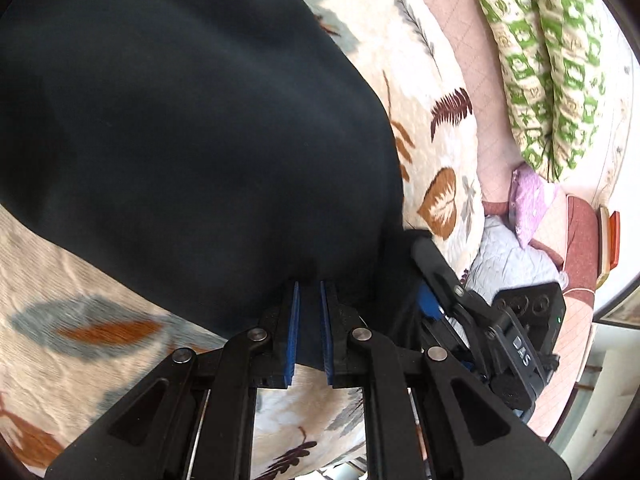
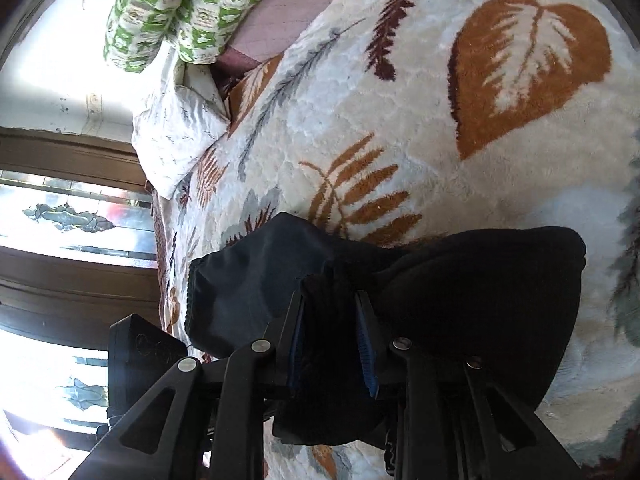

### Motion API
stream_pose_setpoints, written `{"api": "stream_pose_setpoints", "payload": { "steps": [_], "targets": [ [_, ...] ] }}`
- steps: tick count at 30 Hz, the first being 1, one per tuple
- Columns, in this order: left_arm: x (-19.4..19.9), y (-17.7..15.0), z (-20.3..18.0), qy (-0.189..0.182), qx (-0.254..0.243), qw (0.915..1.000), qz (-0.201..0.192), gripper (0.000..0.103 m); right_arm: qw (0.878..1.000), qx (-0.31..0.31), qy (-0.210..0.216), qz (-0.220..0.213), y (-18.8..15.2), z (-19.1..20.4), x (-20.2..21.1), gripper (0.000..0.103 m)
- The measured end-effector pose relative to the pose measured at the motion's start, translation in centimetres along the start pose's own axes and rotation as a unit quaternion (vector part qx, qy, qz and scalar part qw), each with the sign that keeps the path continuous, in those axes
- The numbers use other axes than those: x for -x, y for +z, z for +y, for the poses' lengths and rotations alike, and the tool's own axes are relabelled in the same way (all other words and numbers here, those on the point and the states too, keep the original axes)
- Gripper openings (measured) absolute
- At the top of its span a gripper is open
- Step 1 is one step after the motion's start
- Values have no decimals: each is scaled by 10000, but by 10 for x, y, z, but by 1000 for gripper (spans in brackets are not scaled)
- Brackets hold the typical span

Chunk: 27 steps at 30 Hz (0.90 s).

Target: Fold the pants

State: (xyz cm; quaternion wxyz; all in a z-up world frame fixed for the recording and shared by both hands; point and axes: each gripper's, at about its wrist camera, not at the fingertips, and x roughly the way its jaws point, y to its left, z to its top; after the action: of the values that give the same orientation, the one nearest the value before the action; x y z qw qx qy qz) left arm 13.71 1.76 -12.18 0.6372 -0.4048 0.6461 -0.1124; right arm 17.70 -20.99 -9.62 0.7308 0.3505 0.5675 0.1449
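Black pants (image 1: 192,132) lie spread on a cream leaf-print blanket (image 1: 80,272) and fill most of the left wrist view. My left gripper (image 1: 309,292) is shut on the pants' near edge, cloth pinched between its blue pads. My right gripper (image 1: 432,280) shows just to its right, fingers into the same edge. In the right wrist view my right gripper (image 2: 330,300) is shut on a bunched fold of the pants (image 2: 480,288), which drape over both fingers above the blanket (image 2: 400,120).
Green-patterned pillows (image 1: 548,60) lie at the far side on a pink quilted sheet (image 1: 472,40). A purple cloth (image 1: 530,200) and a grey quilt (image 1: 508,256) lie beyond the blanket. In the right wrist view, a white pillow (image 2: 176,140) lies near the bed's edge, by bright windows (image 2: 60,220).
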Motion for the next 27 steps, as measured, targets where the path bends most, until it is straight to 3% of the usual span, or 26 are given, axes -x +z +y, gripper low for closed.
{"api": "stream_pose_setpoints", "payload": {
  "steps": [3,5,9,12,14,17,21,24,25,27],
  "targets": [
    [8,-1,-2,121,-142,9998,-92,8,10000,0,-24,-89,-1,3,12,29],
    [12,-3,-6,132,-246,9996,-86,8,9994,83,-11,-337,-7,9,33,38],
    [17,-5,-30,284,-843,9960,-20,10,9932,-135,560,-1007,-30,4,84,55],
    [13,-9,-52,616,-1374,9886,80,23,9814,-702,1106,-1400,-55,-18,107,70],
    [12,-16,-62,811,-1617,9835,20,38,9676,-1268,1587,-1502,-75,-37,106,74],
    [15,-24,-65,826,-1810,9800,-13,44,9464,-2075,1996,-1466,-94,-59,86,74],
    [17,-29,-64,697,-1756,9820,75,48,9093,-3101,2321,-1524,-109,-83,57,74],
    [21,-35,-70,542,-1793,9823,12,48,8848,-3511,2436,-1858,-110,-92,51,75],
    [22,-37,-73,557,-1852,9811,-85,50,8798,-3584,2453,-1933,-110,-93,50,76],
    [17,-37,-82,858,-2014,9753,-304,66,8667,-3810,2431,-2112,-111,-97,50,78]
  ]
}}
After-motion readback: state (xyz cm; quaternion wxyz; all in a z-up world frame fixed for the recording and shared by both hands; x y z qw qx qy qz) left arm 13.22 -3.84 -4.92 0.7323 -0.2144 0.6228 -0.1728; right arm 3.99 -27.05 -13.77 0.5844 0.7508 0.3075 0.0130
